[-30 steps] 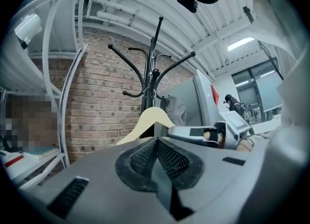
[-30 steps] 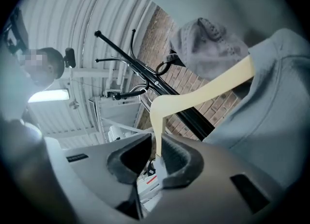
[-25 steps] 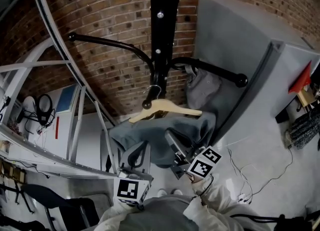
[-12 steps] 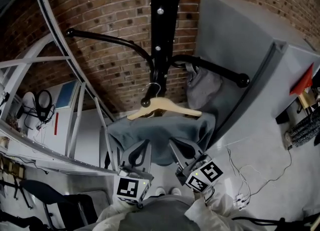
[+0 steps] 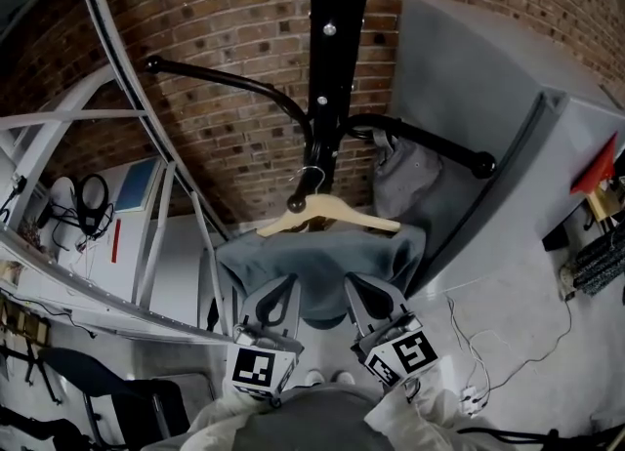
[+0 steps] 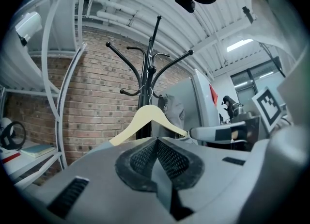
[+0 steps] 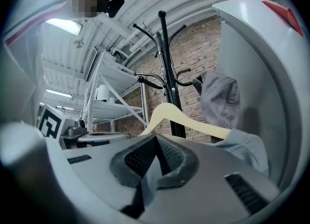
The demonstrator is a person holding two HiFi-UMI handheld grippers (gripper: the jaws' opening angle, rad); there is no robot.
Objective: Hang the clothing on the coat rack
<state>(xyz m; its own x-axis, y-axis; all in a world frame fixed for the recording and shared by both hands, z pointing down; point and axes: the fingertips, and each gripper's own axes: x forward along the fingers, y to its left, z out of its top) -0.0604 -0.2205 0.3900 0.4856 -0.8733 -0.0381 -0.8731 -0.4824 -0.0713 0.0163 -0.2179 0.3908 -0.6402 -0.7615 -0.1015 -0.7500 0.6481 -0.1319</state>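
Note:
A black coat rack (image 5: 332, 68) stands before the brick wall. A pale wooden hanger (image 5: 332, 213) carries a blue-grey garment (image 5: 322, 259). Its hook lies close to the pole, and I cannot tell whether it rests on anything. My left gripper (image 5: 276, 293) and right gripper (image 5: 376, 295) sit side by side at the garment's lower edge. Each is shut, with a strip of cloth pinched between its pads. The left gripper view shows the left gripper (image 6: 156, 140) just under the hanger (image 6: 145, 121). The right gripper view shows the right gripper (image 7: 156, 138), the hanger (image 7: 179, 119) and the garment (image 7: 247, 148).
A second grey garment (image 5: 405, 171) hangs from a right-hand arm of the rack. A grey cabinet (image 5: 488, 98) stands close on the right and white metal shelving (image 5: 146, 195) on the left. Cables (image 5: 488, 342) lie on the floor at the right, and a chair (image 5: 98, 390) stands at bottom left.
The right gripper has rolled upright and now stands parallel to the left one, its jaws closed on the garment's edge. The left gripper has stayed put.

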